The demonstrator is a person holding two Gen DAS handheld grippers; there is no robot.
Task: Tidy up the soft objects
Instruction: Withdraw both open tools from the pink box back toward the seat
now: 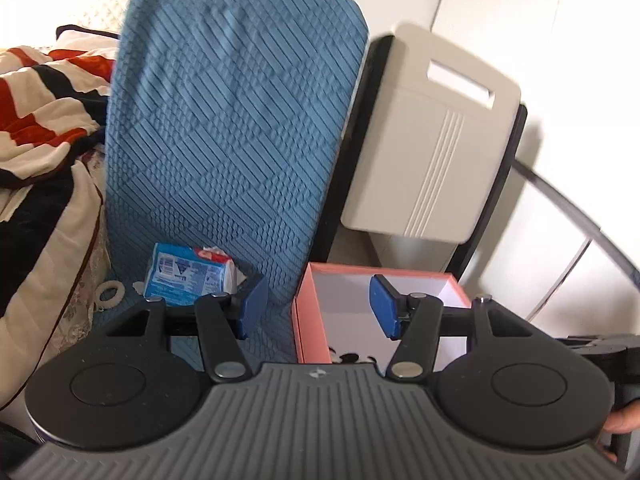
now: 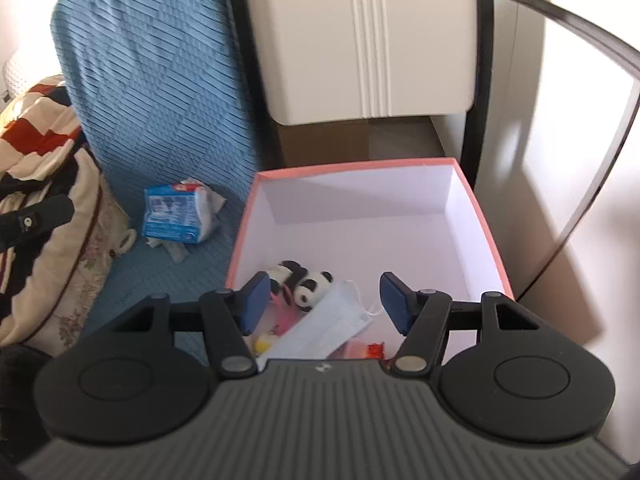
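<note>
A pink-rimmed white box (image 2: 472,208) sits on a blue textured seat cover (image 2: 160,92). Inside it lie a small panda plush (image 2: 314,286), a light blue face mask (image 2: 324,330) and small pink and red items. My right gripper (image 2: 324,302) is open and empty above the box's near part. A blue tissue pack (image 2: 176,216) lies on the seat left of the box; it also shows in the left wrist view (image 1: 184,276). My left gripper (image 1: 316,306) is open and empty, straddling the box's left wall (image 1: 310,312), right of the pack.
A striped red, black and cream blanket (image 1: 44,96) and a floral cushion (image 2: 68,280) lie at the left. A white ring (image 1: 110,294) lies by the tissue pack. A beige cabinet (image 2: 368,40) with a black frame stands behind the box.
</note>
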